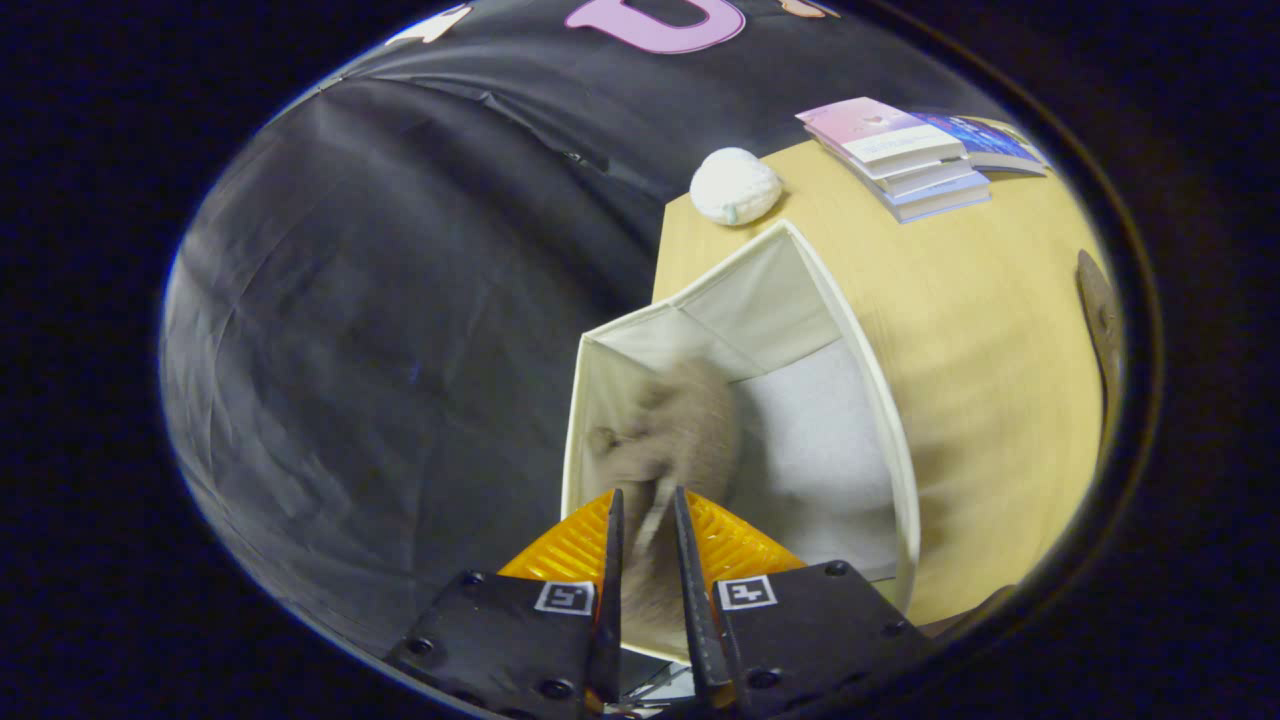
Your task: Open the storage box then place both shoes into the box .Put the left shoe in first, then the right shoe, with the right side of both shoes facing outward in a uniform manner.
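Nearest, the gripper (645, 505) is pinching a tan, fuzzy shoe (670, 430) between its two fingers, which are standing narrow with both pressing on the shoe's edge. The shoe is blurred, so which foot it fits cannot be told. It is hanging just ahead of the fingers, inside the open mouth of the storage box (895, 440), against the box's left wall. The cream fabric box is sitting open on the wooden table (980, 330), at the table's left edge, and its pale floor is lying bare to the right of the shoe.

To do this step well, the person is probably best lowering the shoe until its sole is resting on the box floor, keeping it tight to the left wall so room is staying free for the second shoe, and checking that its right side is facing outward before loosening the grip.

Farther off, a white knitted ball (735, 185) is lying beyond the box, and a stack of books (905, 150) is sitting at the far right. Their cover printing is too small to read; no brand can be read anywhere.
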`<state>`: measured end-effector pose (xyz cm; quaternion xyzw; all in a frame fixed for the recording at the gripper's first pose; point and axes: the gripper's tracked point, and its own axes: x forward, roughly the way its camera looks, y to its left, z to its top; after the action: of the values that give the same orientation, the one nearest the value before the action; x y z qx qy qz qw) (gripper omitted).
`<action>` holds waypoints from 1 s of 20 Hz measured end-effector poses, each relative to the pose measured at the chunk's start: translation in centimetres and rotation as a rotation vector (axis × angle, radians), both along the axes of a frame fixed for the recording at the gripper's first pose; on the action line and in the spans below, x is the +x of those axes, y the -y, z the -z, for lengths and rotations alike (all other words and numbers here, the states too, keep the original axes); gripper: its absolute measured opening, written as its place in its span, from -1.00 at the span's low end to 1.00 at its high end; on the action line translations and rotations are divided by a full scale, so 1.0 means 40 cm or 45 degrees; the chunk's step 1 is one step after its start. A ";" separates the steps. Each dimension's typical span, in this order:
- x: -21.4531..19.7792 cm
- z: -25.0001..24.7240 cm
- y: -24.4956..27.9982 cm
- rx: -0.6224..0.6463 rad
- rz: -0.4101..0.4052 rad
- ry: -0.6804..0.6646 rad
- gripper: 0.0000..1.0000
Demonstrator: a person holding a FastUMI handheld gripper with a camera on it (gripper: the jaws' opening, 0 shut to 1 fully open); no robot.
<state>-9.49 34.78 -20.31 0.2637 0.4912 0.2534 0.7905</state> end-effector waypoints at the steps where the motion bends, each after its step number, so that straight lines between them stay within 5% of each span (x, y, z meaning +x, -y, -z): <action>1: 0.005 -0.006 0.009 0.003 0.009 0.009 -0.38; 6: 0.092 -0.050 0.122 -0.002 0.155 0.110 -0.38; 12: 0.217 -0.105 0.397 -0.025 0.487 0.227 -0.38; 20: 0.208 -0.037 0.807 -0.187 0.816 0.239 -0.38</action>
<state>-1.18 2.50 -18.84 0.3224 0.3257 -0.0208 0.8886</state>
